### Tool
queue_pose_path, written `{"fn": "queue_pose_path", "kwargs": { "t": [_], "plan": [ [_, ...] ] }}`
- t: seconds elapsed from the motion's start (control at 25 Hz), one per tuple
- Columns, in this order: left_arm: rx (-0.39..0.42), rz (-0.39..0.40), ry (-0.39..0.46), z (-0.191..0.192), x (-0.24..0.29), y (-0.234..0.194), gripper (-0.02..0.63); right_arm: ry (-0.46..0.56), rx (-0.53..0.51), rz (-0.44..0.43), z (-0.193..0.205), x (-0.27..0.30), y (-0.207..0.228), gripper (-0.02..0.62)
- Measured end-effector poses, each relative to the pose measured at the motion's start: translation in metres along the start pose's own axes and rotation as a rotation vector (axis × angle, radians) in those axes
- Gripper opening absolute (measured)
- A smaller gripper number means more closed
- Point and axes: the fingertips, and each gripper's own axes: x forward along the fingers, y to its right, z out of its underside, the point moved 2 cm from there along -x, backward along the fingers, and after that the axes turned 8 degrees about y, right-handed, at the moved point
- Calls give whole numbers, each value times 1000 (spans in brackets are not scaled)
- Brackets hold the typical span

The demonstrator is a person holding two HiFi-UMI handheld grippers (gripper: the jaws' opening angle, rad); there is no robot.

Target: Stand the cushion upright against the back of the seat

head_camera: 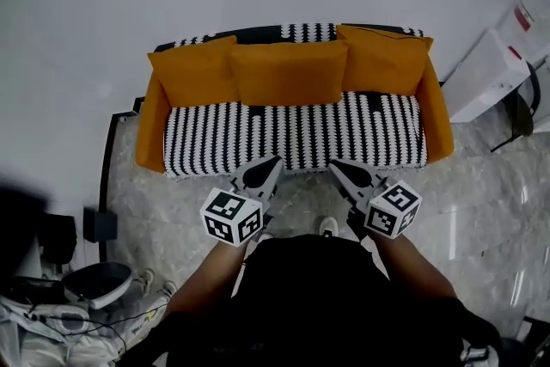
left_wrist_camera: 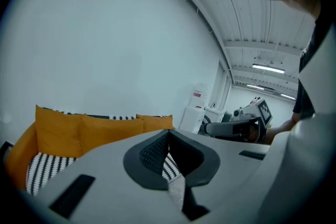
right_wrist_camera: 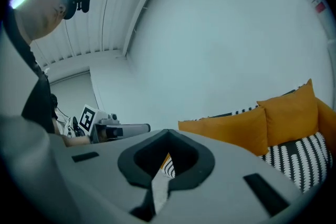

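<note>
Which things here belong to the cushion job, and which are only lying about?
Job: left cushion, middle cushion, right cushion, sofa, left gripper and right gripper, both shut and empty.
Lying about: white box, black box on the floor.

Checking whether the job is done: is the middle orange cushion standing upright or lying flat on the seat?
Upright: the middle cushion stands on its edge at the rear of the striped seat, leaning against the backrest.
</note>
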Motion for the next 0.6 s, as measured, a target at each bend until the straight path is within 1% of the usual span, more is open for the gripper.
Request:
{"fn": "queue_pose_path", "kwargs": {
  "t": [0.08,0.16,0.32,0.48,0.6],
  "plan": [
    [9,26,-12,0,-7,-12,17,0,-32,19,5,10,-14,35],
    [4,71,-22,1,-13,-18,17,4,-45,45,11,18,-27,35],
    [-2,138,-33,9,-35,-15,17,7,-61,96,32,21,-55,35],
    [-7,170,-70,22,-60,-27,17,24,-58,132,47,27,-80,35],
    [-1,170,-86,30,-72,-35,17,28,-56,141,55,24,-90,35]
  ]
}}
